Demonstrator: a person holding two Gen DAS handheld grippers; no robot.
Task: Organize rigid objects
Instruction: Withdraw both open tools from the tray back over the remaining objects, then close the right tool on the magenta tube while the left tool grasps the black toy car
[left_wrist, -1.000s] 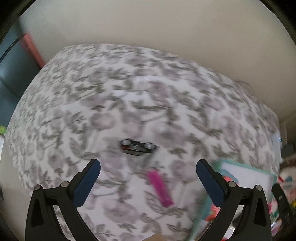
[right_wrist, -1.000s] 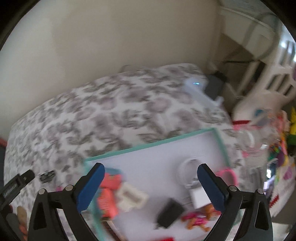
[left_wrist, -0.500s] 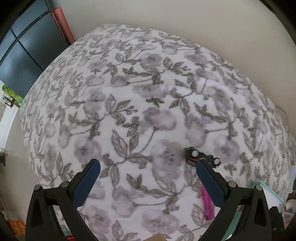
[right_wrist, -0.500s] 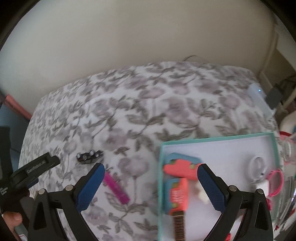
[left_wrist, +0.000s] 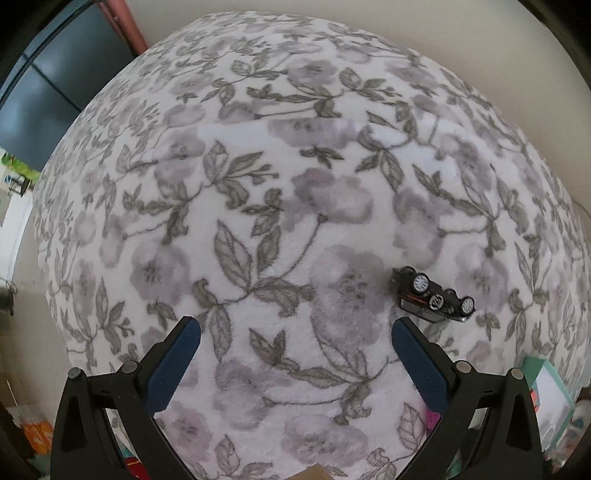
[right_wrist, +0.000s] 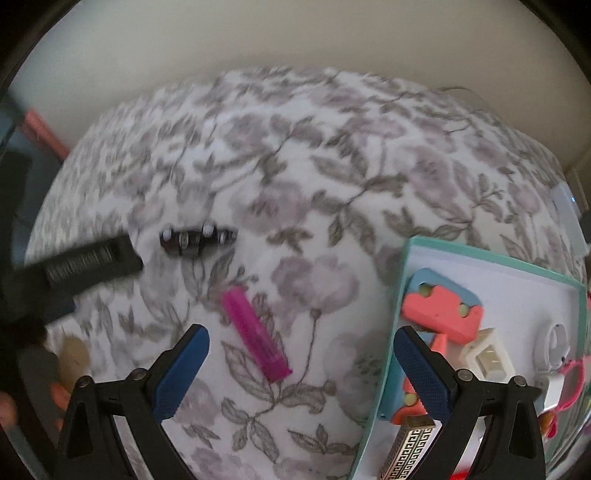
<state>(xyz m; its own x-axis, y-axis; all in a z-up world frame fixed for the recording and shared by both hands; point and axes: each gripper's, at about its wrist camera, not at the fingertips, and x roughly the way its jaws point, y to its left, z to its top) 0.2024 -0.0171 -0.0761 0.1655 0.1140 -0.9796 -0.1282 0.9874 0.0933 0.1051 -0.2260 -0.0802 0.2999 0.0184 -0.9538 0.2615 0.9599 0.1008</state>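
Your left gripper (left_wrist: 295, 343) stands wide open with nothing between its fingers, above the flowered blanket (left_wrist: 280, 192). The toy car (left_wrist: 430, 297) lies on its side, wheels showing, just beyond and a little outside the tip of that gripper's right-hand finger. To take it cleanly, shift the gripper to the right until the car sits midway between the pads, then close across its narrow body, not over the wheels; the plush blanket may let it roll.

Your right gripper (right_wrist: 301, 354) is likewise wide open and empty. The pink stick (right_wrist: 255, 336) lies on the blanket between its fingers, slightly ahead of the tips and set at a slant. Turn the wrist so that the pads meet its long sides squarely.

The tray (right_wrist: 400, 291) sits at the right, its near edge beside the right-hand finger; it holds a coral toy (right_wrist: 443, 312) and other small pieces.
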